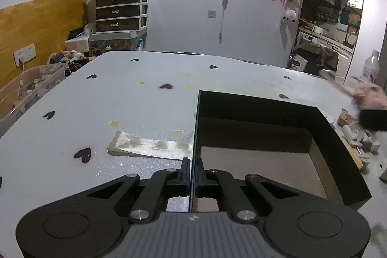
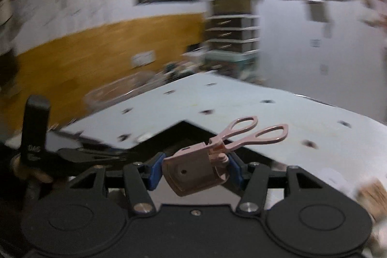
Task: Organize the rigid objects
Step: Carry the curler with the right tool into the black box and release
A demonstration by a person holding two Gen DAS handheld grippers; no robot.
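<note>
Black box [image 1: 338,151]: open-topped, interior bare, entry from above unobstructed. Left: open bench [image 1: 84,93], one flat packet [image 1: 150,145] near the box wall. Right: small clutter [image 1: 358,137] crowds the box's right side.

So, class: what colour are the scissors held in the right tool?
Dusty pink, handles and sheath alike; the scissors show best in the right wrist view.
</note>
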